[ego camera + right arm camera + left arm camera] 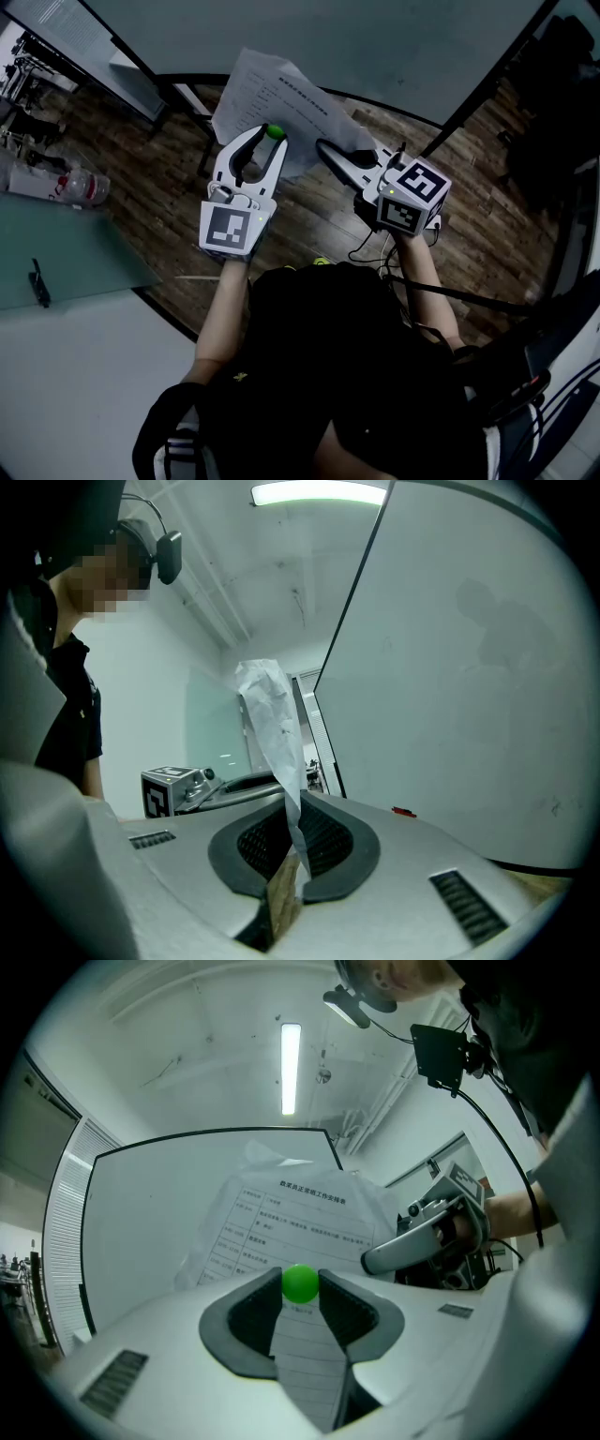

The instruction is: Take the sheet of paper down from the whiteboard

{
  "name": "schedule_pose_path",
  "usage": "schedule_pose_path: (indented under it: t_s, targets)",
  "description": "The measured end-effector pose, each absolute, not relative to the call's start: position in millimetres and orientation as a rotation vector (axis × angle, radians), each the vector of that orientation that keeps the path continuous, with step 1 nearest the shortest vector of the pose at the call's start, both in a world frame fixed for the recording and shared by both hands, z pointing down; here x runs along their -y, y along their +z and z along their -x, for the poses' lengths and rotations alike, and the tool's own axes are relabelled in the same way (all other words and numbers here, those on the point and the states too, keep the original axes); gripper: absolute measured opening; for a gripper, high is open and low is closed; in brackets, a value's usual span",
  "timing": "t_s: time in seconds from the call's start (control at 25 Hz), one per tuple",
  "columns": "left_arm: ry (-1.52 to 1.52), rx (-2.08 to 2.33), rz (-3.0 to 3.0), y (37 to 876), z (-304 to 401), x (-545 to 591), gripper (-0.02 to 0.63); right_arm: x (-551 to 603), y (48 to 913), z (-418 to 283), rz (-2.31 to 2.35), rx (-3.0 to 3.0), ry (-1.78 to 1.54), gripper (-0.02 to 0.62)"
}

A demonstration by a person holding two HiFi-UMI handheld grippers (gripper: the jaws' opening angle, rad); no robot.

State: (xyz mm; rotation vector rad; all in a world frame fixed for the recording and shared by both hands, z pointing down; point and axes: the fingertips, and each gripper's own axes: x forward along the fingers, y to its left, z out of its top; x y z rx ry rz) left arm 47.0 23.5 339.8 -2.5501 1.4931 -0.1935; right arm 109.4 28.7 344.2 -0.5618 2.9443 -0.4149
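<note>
The printed sheet of paper [267, 98] hangs crumpled in front of the whiteboard [375, 47]. My left gripper [270, 137] is shut on a small green ball magnet [275, 131] at the sheet's lower edge. The left gripper view shows that magnet [300, 1282] pinched between the pads, with the sheet [291, 1218] just beyond it. My right gripper [324, 146] is shut on the sheet's right edge. In the right gripper view the paper [274, 724] rises edge-on from the closed jaws [292, 847], beside the whiteboard [469, 667].
A glass desk [66, 258] with bottles [80, 186] stands at the left. The whiteboard's stand legs [183, 98] reach onto the wooden floor [309, 211]. A dark chair [544, 122] sits at the far right. Cables hang from the right gripper.
</note>
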Motion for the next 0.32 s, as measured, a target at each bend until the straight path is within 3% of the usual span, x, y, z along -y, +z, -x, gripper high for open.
schedule_pose_path:
  t_s: [0.32]
  targets:
    - [-0.196, -1.502, 2.535, 339.2, -45.1, -21.7, 0.141, -28.4, 348.7, -108.7, 0.556, -2.955, -0.428, 0.028]
